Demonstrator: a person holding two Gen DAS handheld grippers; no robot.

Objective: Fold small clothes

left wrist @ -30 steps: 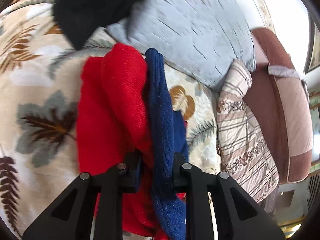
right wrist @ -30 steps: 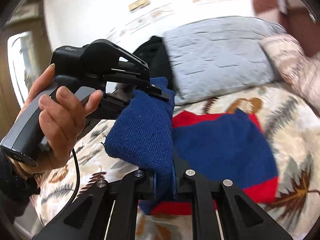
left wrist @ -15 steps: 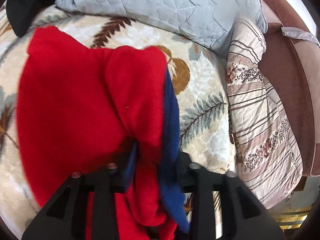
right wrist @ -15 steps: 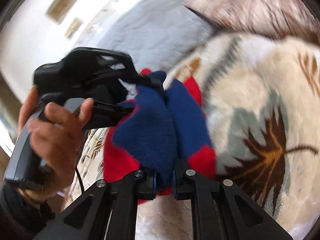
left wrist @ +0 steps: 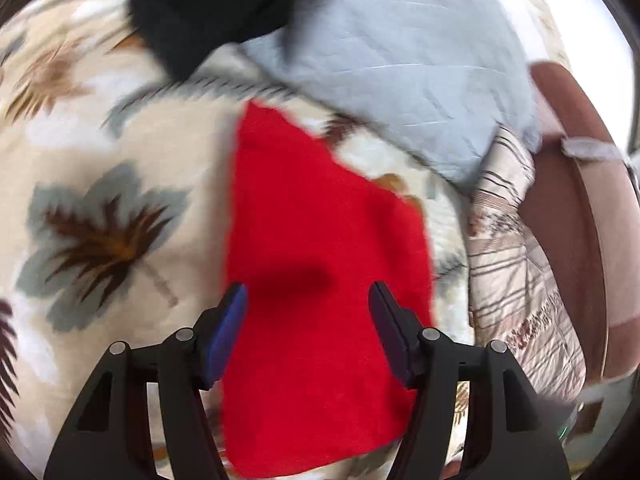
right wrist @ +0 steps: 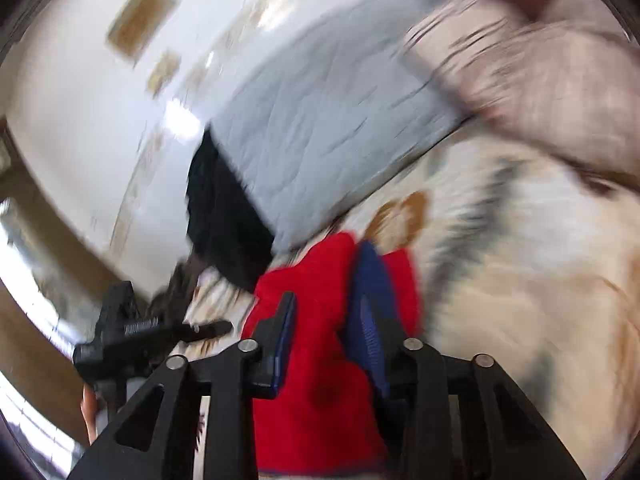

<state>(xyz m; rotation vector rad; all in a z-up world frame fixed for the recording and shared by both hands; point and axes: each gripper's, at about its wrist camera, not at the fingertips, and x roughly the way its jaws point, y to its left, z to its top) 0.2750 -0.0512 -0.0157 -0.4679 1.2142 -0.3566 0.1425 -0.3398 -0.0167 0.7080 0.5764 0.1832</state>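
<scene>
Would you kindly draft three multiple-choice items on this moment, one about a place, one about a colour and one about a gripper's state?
1. Where does the red garment lie?
A. on the leaf-print blanket
B. on a wooden floor
C. inside a basket

2. What colour is the pillow behind the garment?
A. green
B. yellow
C. light grey-blue

3. How does the left gripper stand?
A. shut on the garment
B. open above the garment
C. shut on the pillow

Answers:
1. A, since the blanket's leaf pattern shows around the garment's edges.
2. C, as the quilted pillow reads pale grey-blue in both views.
3. B, because the fingers are spread wide with red cloth showing between them and nothing pinched.
</scene>
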